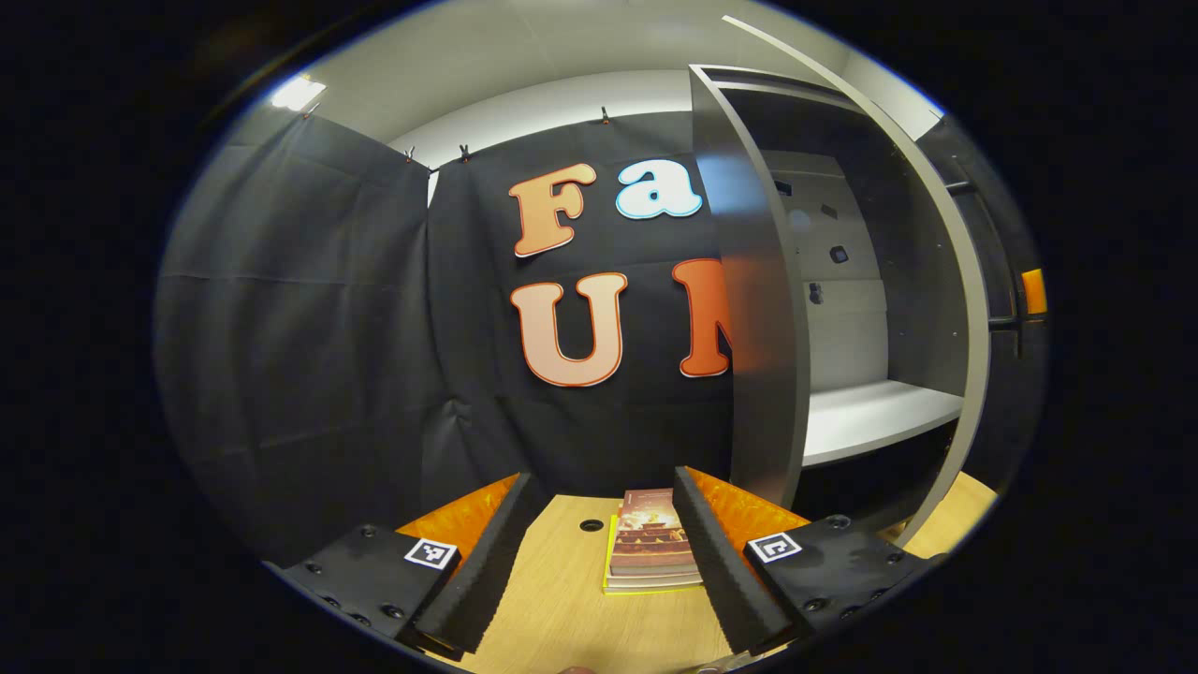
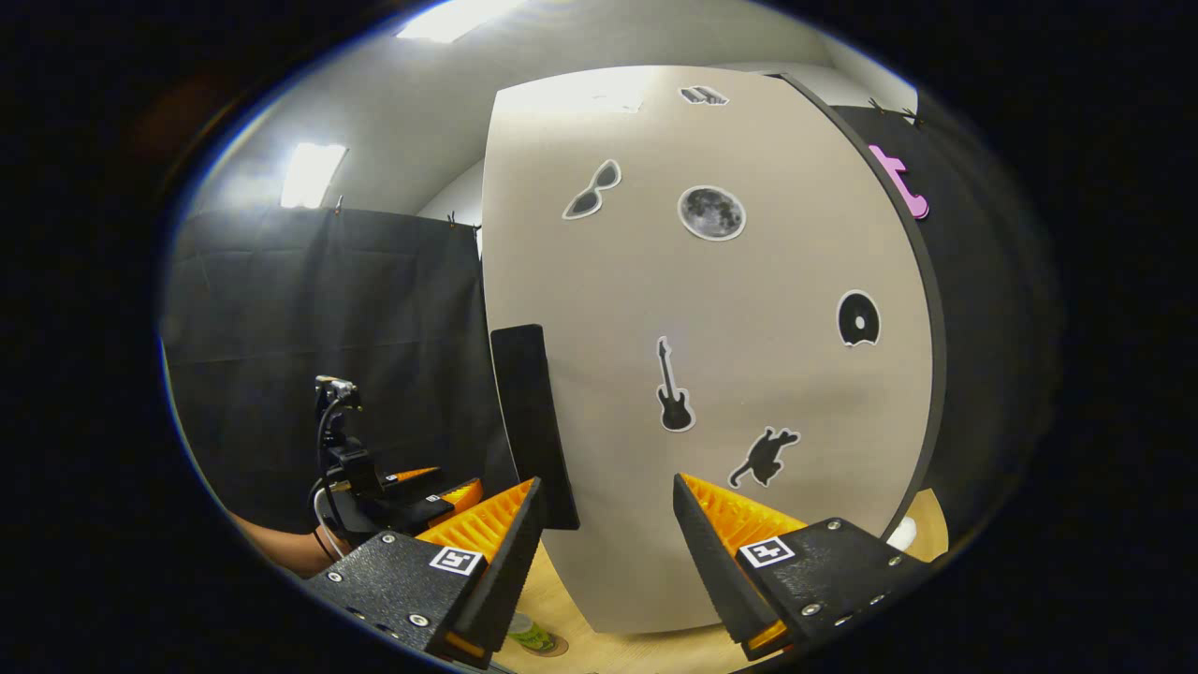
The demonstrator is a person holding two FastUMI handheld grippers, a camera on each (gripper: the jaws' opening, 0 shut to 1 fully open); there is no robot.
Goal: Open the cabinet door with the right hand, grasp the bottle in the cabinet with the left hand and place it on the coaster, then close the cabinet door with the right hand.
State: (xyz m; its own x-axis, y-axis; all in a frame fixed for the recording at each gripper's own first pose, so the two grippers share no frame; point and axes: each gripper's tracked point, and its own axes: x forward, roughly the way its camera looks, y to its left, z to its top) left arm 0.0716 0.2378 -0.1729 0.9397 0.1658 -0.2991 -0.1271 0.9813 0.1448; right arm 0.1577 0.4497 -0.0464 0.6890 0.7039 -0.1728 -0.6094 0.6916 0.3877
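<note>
- Cabinet door: stands swung open. Its pale, sticker-covered outer face lies straight ahead of the right gripper and close to it.
- Handle: a dark upright strip on the left edge of the door, long axis vertical. It sits just left of the gap between the right gripper's fingers, above the left fingertip.
- Right gripper: jaws wide apart, nothing between them, not touching the door. It is the nearer tool to the door, so the closing push or pull looks like its job.
- Left gripper: jaws spread wide and empty. It points past the door's thin edge toward the cabinet interior, which lies ahead and to its right.
- Shelf: the white board inside the cabinet, with no bottle visible on the part that shows.
- Bottle: apparently the greenish-white thing low and near in the right gripper view, half hidden behind that gripper's left finger. It seems to rest on a round brown coaster, left of the door's lower edge.
- Books: a small stack flat on the wooden table, ahead of the left gripper.
- Judgement: placement looks done and closing the door remains. The door must swing without sweeping the bottle.
</note>
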